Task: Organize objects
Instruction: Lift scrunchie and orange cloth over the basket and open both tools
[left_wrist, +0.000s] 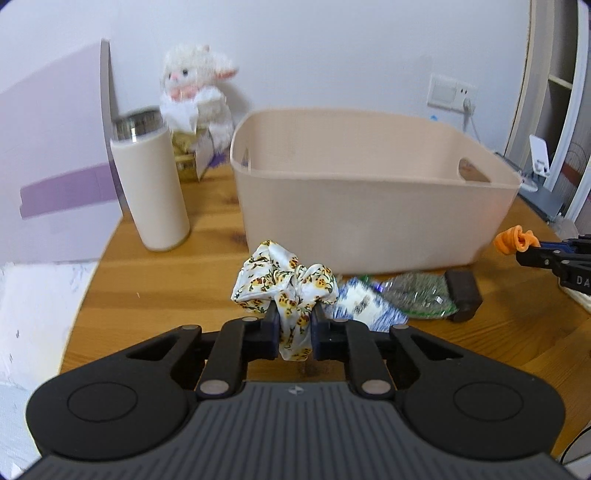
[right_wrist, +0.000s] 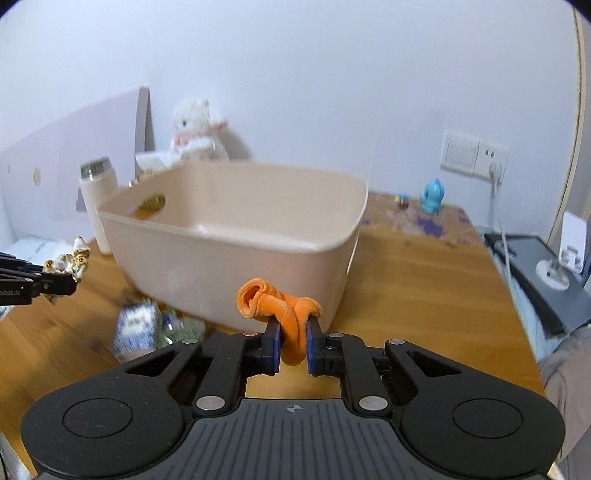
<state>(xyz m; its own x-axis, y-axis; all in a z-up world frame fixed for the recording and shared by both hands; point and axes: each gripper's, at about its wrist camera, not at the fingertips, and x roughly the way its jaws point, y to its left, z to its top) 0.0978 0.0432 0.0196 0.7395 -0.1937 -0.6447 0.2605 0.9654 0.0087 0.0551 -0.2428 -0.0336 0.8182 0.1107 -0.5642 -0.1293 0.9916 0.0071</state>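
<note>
Left gripper: clenched on a floral scrunchie, held clear above the bench. Right gripper: clenched on an orange scrunchie, likewise raised. Both items sit just in front of the beige bin, outside it. Blue-white packet and green packet lie on the bench at the bin's near wall. Cream tumbler stands upright left of the bin.
</note>
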